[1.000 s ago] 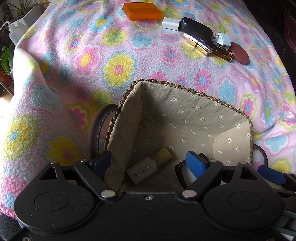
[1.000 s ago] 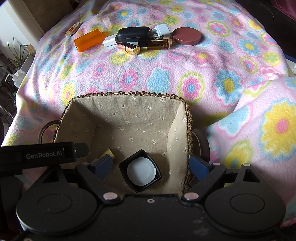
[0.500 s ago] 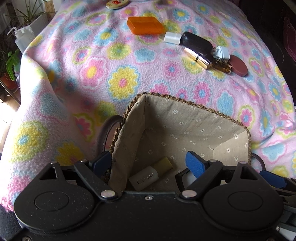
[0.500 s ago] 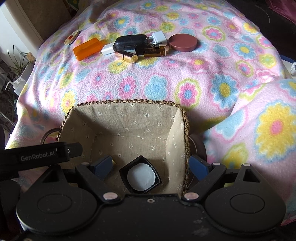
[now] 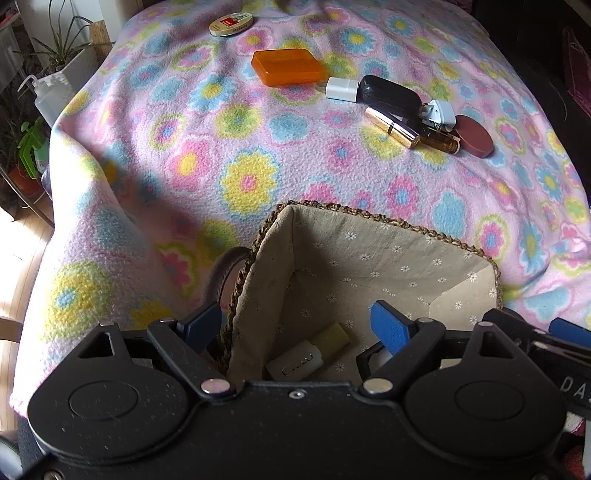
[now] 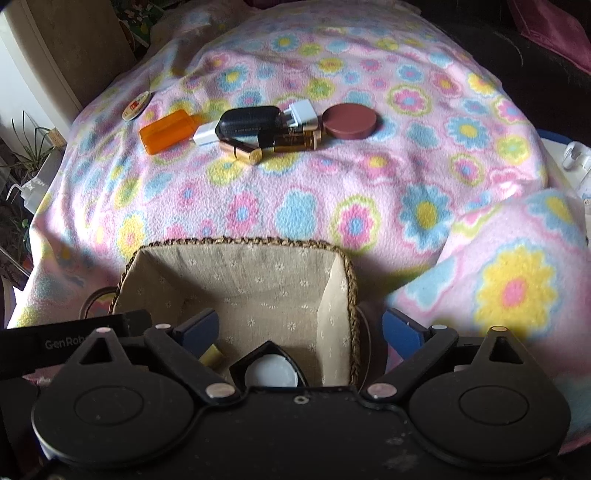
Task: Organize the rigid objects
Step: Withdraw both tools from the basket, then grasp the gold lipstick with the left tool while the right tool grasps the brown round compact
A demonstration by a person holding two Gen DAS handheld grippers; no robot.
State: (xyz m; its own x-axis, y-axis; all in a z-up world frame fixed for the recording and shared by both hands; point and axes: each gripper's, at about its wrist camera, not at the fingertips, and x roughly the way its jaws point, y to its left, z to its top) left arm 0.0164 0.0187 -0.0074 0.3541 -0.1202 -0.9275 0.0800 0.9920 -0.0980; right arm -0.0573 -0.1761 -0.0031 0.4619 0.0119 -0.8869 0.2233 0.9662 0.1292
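Observation:
A woven basket with a flowered cloth lining [image 5: 388, 221] [image 6: 236, 243] sits on the flowered blanket, right below both grippers. Inside lie a white box [image 5: 295, 363], a yellow block [image 5: 332, 334] [image 6: 212, 356] and a black square case with a white disc [image 6: 271, 371]. My left gripper [image 5: 295, 321] is open and empty, straddling the basket's left wall. My right gripper [image 6: 301, 330] is open and empty, straddling its right wall. Farther off lie an orange box [image 5: 288, 66] [image 6: 168, 131], a white adapter [image 5: 341, 88], a black case [image 5: 391, 94] [image 6: 249, 120], a gold lipstick [image 5: 391, 125] [image 6: 242, 151], an amber vial [image 5: 441, 140] [image 6: 293, 140] and a brown disc [image 5: 474, 136] [image 6: 351, 120].
A round tin with a red label [image 5: 231, 24] [image 6: 136, 105] lies at the far left of the blanket. A white plug [image 5: 439, 112] [image 6: 303, 112] rests by the black case. Plants and a squeeze bottle [image 5: 48, 96] stand off the left edge. A blanket fold [image 6: 517, 280] rises on the right.
Both grippers have pulled back and up from the basket, so more of the blanket and the far objects show. Both stay open. The basket contents have not moved.

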